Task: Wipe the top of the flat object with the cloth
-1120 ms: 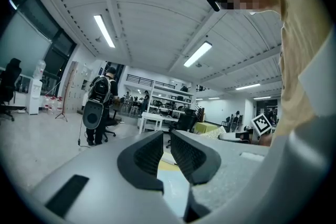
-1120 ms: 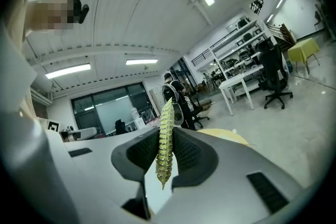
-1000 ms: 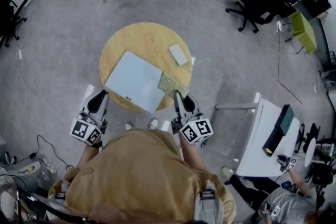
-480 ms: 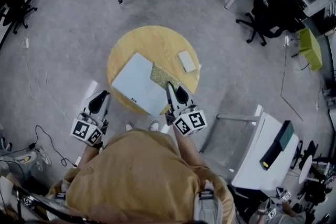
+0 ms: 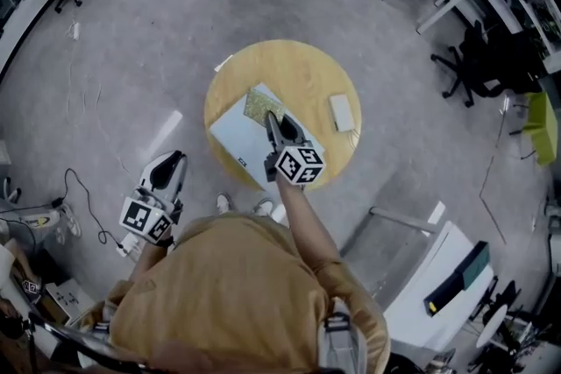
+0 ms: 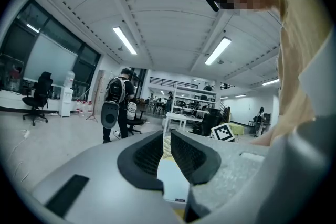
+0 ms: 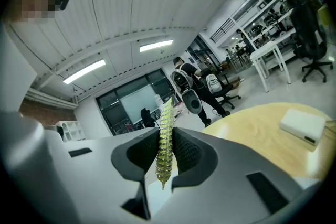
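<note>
R gripper jaws clamped on cloth edge, pressing it to board for wiping. L gripper parked off-table, jaws slightly apart, empty.

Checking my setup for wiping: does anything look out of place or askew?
The flat board sits at the round table's near-left edge, corners reaching the rim, maybe overhanging. Otherwise nothing stands out: cloth clamped in right gripper.

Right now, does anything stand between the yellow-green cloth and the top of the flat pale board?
Nothing visible does. The right gripper holds the yellow-green cloth at the far end of the flat pale board; the small white block lies apart.
</note>
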`<state>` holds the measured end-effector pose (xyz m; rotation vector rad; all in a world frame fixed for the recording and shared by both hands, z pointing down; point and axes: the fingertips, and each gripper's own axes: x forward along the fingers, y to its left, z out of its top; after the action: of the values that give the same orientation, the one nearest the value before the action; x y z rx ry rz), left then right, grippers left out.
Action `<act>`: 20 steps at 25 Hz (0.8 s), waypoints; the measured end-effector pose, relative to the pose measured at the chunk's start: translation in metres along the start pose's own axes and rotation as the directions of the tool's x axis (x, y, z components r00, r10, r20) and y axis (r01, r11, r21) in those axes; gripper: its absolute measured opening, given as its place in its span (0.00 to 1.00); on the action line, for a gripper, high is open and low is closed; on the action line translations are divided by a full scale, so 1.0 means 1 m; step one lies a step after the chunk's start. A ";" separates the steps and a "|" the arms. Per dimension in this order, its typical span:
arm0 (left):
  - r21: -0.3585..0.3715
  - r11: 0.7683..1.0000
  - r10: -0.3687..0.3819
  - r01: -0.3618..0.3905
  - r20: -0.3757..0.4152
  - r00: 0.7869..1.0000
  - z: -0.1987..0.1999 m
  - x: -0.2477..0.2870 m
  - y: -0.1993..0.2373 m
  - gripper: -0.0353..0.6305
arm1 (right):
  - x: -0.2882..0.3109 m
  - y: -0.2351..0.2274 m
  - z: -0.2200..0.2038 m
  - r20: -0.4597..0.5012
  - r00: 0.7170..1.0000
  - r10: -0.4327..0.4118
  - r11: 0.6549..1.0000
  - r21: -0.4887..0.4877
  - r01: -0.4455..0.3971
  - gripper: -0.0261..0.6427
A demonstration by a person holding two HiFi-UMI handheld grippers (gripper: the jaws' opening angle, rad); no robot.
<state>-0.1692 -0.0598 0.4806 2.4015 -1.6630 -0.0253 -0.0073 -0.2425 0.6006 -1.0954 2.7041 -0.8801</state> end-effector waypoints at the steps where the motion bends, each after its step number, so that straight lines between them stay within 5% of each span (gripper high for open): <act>1: -0.001 1.000 0.013 -0.013 -0.006 1.000 0.000 -0.003 0.001 0.12 | 0.011 -0.008 -0.006 -0.012 1.000 -0.012 0.999 0.035 0.012 0.13; 4: -0.004 0.999 0.046 -0.046 -0.019 0.999 -0.002 -0.011 0.003 0.12 | 0.041 -0.034 -0.025 -0.050 0.997 -0.057 0.989 0.132 0.064 0.13; 9: -0.002 0.994 0.106 -0.106 -0.042 0.994 -0.001 -0.025 0.007 0.12 | 0.077 -0.063 -0.060 -0.151 0.983 -0.101 0.981 0.149 0.124 0.13; 15: -0.007 0.989 0.148 -0.148 -0.060 0.987 -0.003 -0.030 0.012 0.12 | 0.089 -0.081 -0.076 -0.214 0.965 -0.149 0.980 0.097 0.173 0.13; 20: -0.009 0.995 0.101 -0.101 -0.052 0.994 -0.005 -0.016 0.011 0.12 | 0.080 -0.087 -0.081 -0.253 0.949 -0.186 0.982 -0.004 0.191 0.13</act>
<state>-0.1845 -0.0483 0.4857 2.2862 -1.7533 0.0430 -0.0367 -0.3066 0.7250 -1.3402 2.8146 -1.1478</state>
